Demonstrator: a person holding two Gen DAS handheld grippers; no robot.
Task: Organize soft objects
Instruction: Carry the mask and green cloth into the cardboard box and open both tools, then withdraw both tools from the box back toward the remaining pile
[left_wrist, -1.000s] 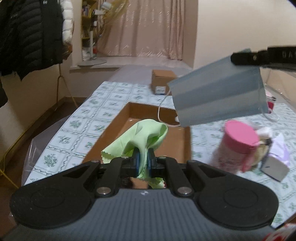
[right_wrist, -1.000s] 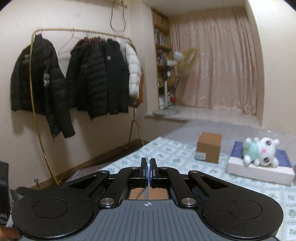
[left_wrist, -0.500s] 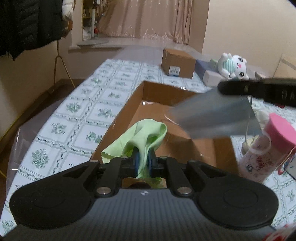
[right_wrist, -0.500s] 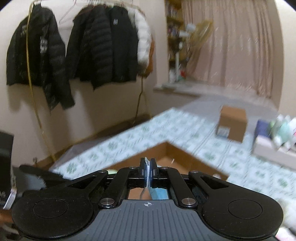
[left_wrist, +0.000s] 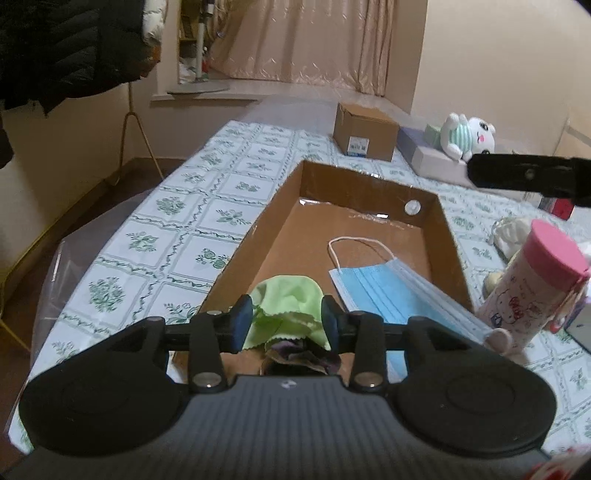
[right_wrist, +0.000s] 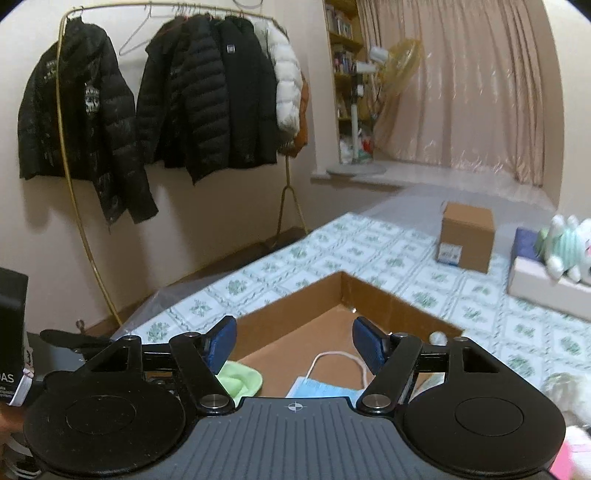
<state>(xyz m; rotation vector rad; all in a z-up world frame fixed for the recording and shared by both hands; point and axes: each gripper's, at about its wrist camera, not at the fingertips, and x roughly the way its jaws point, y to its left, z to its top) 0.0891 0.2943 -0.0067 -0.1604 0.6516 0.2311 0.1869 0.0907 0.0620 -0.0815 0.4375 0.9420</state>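
Green cloth (left_wrist: 286, 295) and mask (left_wrist: 384, 295) lie inside the cardboard box (left_wrist: 448, 236).

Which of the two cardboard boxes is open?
The near box, a shallow tray holding the mask and green cloth. The far box is closed and labelled.

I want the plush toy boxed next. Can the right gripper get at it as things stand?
Probably yes. The right gripper is opening with nothing between its fingers, and the plush toy lies uncovered on a flat white box, beyond the open cardboard box, with nothing across the path.
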